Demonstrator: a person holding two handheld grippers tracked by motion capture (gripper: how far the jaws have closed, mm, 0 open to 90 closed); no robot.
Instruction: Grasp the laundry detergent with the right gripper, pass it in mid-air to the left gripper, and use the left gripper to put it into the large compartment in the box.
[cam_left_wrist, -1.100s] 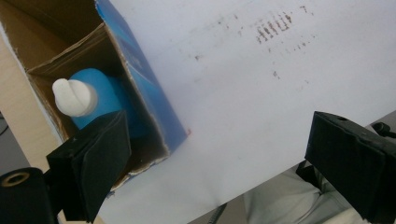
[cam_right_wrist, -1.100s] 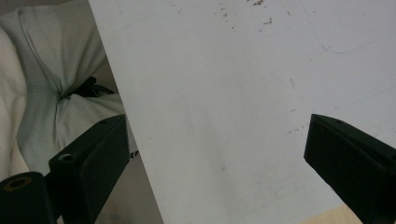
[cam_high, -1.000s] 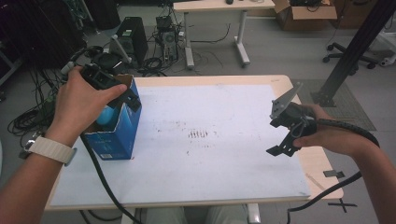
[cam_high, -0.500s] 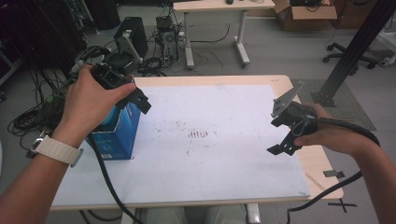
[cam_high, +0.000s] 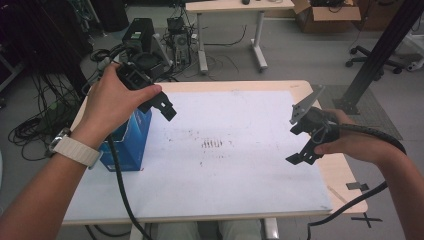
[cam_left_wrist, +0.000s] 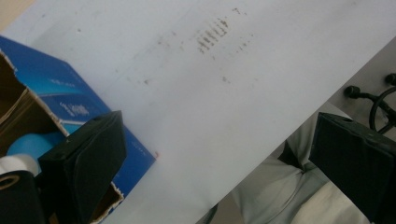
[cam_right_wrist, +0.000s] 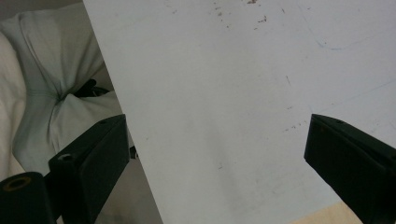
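Note:
An open blue carton (cam_high: 127, 142) stands at the left of the white mat (cam_high: 240, 165). In the left gripper view the carton (cam_left_wrist: 79, 109) lies below the jaws, with a light blue object (cam_left_wrist: 28, 142) and something white (cam_left_wrist: 14, 163) inside it. My left gripper (cam_high: 157, 104) hangs above the carton's top, open (cam_left_wrist: 219, 135) and holding nothing. My right gripper (cam_high: 299, 142) hovers over the mat's right side, also open (cam_right_wrist: 217, 140) and empty, with its jaws spanning the mat's near edge.
The wooden table (cam_high: 345, 175) carries black tape marks (cam_high: 357, 186) at its right front corner. Dark smudges (cam_high: 212, 144) mark the mat's middle. Behind the table are cables, computer cases (cam_high: 140, 30), another desk (cam_high: 235, 7) and an office chair (cam_high: 380, 52).
My left gripper has risen from the carton's opening and moved a little right, with nothing in its jaws. The right gripper has hardly moved.

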